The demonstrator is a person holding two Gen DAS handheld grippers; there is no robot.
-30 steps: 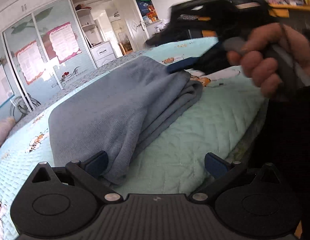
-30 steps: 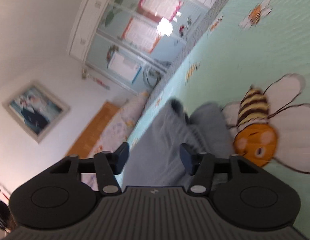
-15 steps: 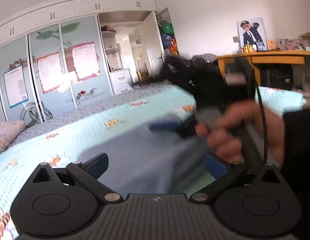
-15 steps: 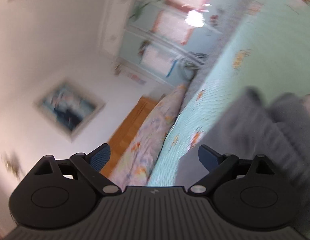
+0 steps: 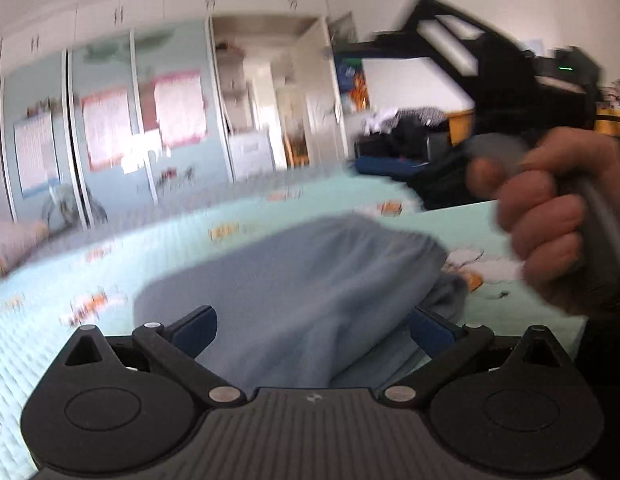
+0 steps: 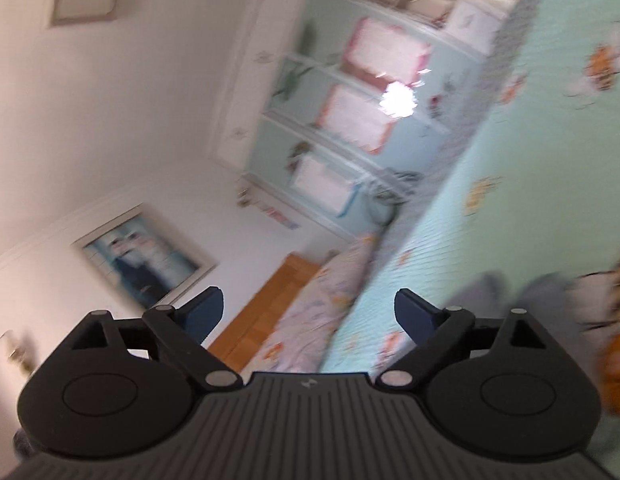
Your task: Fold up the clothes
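We have the grey garment [image 5: 302, 280] lying folded in a thick bundle on the bed [image 5: 190, 248], directly ahead of the left tongs [image 5: 311, 326] and running in between their two blue pads. Those pads stand wide apart and do not press the cloth, so we judge it is resting on the bed by its own weight, not held. The right tongs [image 6: 308, 314] are tipped up and away, looking across the room with the garment [image 6: 509, 292] low on their right side; their jaws are opening with nothing between them, which reads to us as a release so the bundle stays put. In the left view the hand [image 5: 549, 216] grips the right tool's handle above the garment's far end. Behind the bed stands the wardrobe [image 5: 110, 120].
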